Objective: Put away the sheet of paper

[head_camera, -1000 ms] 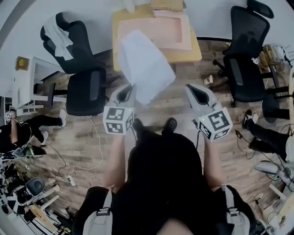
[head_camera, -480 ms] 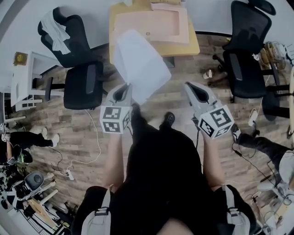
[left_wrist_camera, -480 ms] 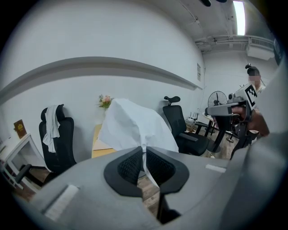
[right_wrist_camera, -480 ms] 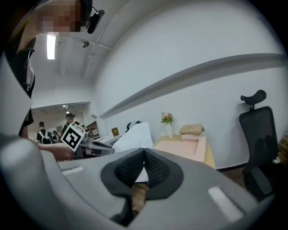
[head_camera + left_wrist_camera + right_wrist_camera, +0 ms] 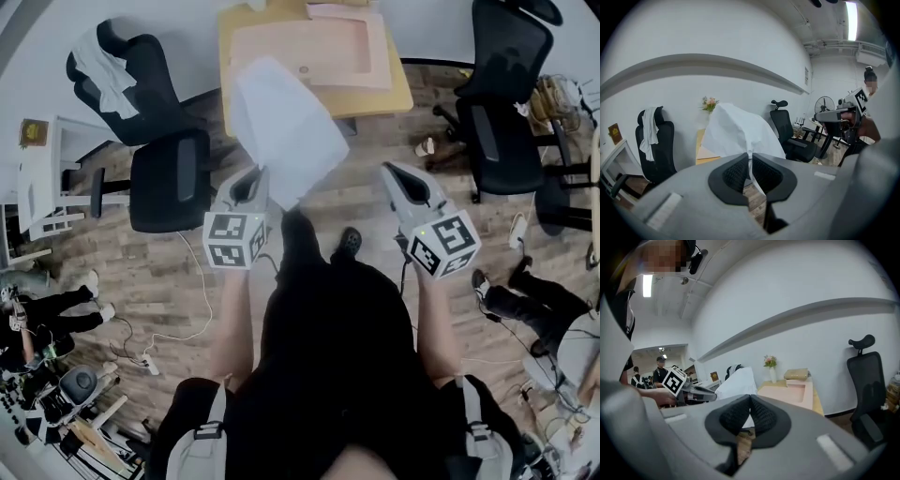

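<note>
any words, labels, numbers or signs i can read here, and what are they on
None readable in any view.
On the left gripper the cube, on the right gripper the cube: square marker patterns, no letters.
The sheet of paper: blank.
The brown card at far left: too small to read.

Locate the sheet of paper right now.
Head view, left of centre: the sheet of paper is held up in the air, pinched at its lower edge by the left gripper, in front of the wooden table.
</note>
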Demonstrator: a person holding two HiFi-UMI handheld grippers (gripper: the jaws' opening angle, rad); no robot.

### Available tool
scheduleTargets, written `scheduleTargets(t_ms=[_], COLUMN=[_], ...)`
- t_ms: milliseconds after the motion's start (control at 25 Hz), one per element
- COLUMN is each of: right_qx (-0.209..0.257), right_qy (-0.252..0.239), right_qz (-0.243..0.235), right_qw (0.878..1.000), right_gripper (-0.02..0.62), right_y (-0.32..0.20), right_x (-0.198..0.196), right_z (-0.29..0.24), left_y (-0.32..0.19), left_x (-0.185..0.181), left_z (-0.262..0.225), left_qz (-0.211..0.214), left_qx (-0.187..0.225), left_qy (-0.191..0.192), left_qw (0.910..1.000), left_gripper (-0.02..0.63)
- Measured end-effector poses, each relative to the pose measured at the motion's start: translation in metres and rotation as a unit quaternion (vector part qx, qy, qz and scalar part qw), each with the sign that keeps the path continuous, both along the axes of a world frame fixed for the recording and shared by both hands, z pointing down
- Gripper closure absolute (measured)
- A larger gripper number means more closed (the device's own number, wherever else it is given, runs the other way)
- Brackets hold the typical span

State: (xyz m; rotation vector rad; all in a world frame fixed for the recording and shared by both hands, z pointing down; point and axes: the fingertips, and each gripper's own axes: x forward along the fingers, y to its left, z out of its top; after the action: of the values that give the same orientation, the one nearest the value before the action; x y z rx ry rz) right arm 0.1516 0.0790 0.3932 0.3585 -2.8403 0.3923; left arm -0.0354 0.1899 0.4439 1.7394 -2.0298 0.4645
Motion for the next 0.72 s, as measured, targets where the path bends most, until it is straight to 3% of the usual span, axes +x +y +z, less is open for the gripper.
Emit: scheduleTargets(t_ms=[360, 720], right_qx=[0.004, 0.000], right_qy=[0.001, 0.012], right_qz=[0.036, 0.055], right_qw=[0.999, 0.998], right_gripper=[0.594, 0.594], right_y=[-0.026, -0.047], right_x=[-0.077, -0.155], right_z=[-0.011, -0.015], left_y=[-0.047, -0.084], left_x=[-0.080, -0.171], left_z=[-0.004, 0.000], left_qz=[0.042, 0.059], left_qx=[0.011, 0.023], left_qy=[0.007, 0.024], left_qw=[0.9990, 0.9977], left_gripper=[0.575, 0.575])
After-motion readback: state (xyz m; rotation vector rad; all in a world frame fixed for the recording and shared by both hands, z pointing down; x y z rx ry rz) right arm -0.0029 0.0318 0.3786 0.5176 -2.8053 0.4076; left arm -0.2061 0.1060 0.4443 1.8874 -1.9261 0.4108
